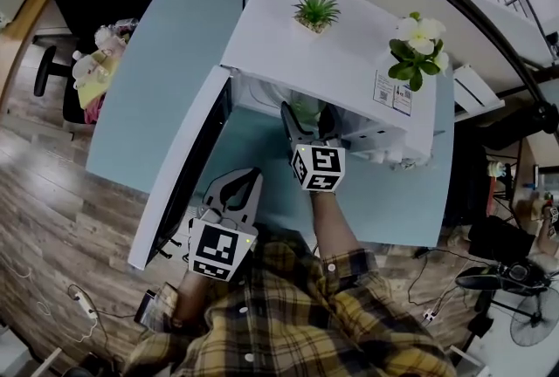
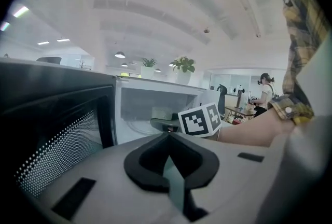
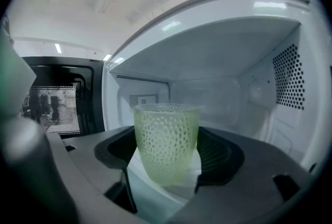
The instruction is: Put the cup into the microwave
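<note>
The right gripper (image 1: 307, 120) jaws pinch the cup (image 3: 166, 142) upright between them, inside the microwave (image 1: 349, 61). The left gripper (image 2: 168, 168) jaws are pressed together, empty. Released too high, or clipped by a retreating jaw, the cup could topple.

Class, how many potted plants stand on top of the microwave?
2: a spiky green plant toward the microwave's left side, a white-flowered plant at its right end.

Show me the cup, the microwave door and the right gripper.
cup (image 3: 166, 140), right gripper view, dimpled side wall.
microwave door (image 1: 177, 181), head view, white outer side.
right gripper (image 1: 307, 119), head view, between its fingertips.
</note>
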Demonstrator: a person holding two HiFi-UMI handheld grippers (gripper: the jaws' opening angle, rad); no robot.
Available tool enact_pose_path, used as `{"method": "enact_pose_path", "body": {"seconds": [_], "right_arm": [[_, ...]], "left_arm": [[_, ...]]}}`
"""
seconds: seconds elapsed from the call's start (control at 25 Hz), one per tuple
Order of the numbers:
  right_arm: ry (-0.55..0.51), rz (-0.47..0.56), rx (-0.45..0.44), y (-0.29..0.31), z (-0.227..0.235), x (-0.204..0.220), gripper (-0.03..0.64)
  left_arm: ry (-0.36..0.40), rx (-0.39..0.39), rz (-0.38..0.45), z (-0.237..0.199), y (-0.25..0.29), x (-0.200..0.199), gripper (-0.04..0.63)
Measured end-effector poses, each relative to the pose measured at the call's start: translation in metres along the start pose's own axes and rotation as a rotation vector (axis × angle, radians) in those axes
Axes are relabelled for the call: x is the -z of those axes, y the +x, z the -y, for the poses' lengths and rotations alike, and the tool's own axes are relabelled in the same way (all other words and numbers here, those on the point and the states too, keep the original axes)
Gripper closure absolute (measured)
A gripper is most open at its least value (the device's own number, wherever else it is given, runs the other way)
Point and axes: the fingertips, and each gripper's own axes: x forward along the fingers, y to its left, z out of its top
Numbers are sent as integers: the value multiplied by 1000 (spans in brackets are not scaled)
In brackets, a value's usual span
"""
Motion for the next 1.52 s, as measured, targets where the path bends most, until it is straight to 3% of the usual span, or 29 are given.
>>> {"method": "enact_pose_path", "body": {"seconds": [0.28, 0.64, 0.92, 1.08, 1.52], "right_arm": [[22, -80, 34, 4, 7, 19, 268], [-7, -38, 96, -13, 14, 15, 272], [-31, -36, 140, -18, 19, 16, 325], [-22, -76, 143, -18, 18, 21, 330], [-11, -62, 113, -4, 13, 22, 349]], "left_arm": [[30, 50, -4, 6, 4, -2, 603], [39, 78, -2, 4, 9, -5, 603], [42, 88, 1, 6, 11, -6, 603], [43, 87, 1, 5, 10, -5, 603], [43, 74, 7, -2, 8, -7, 603]]}}
